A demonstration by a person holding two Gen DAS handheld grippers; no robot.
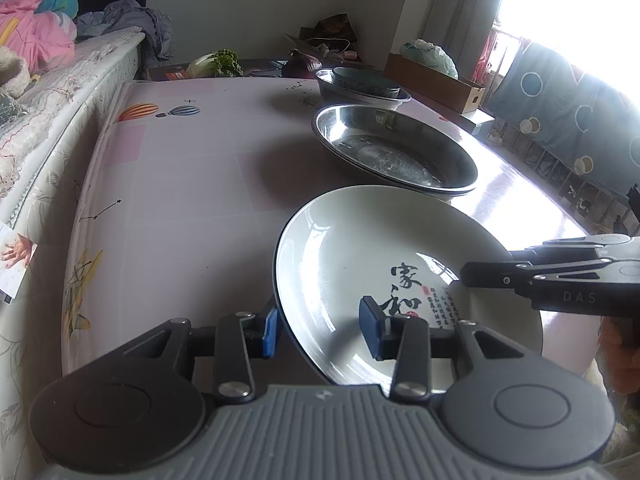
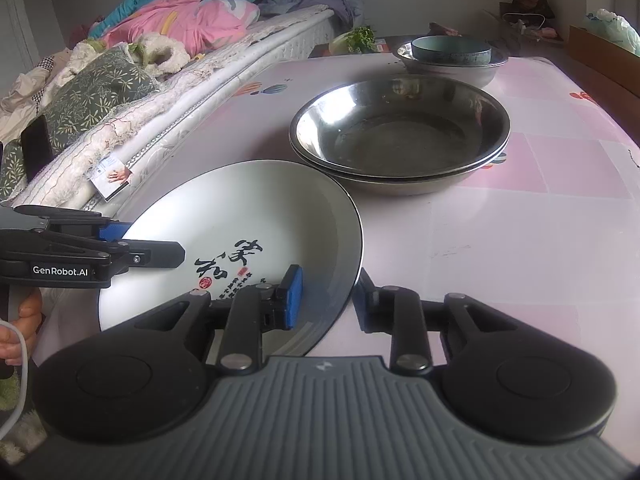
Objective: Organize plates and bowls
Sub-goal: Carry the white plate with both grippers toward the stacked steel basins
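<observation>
Both grippers tilt downward at a white plate (image 1: 360,264) by the near edge of the pink tabletop (image 1: 192,184). The left gripper (image 1: 320,326) straddles the plate's left rim, jaws spread, pads off it. The right gripper (image 2: 326,300) straddles the opposite rim, also spread. Just beyond the plate sit stacked steel bowls (image 2: 400,136); at the far edge, a blue bowl (image 2: 451,51) inside a steel one.

The left gripper (image 1: 322,330) and right gripper (image 2: 326,296) point steeply downward, each with jaws apart.
</observation>
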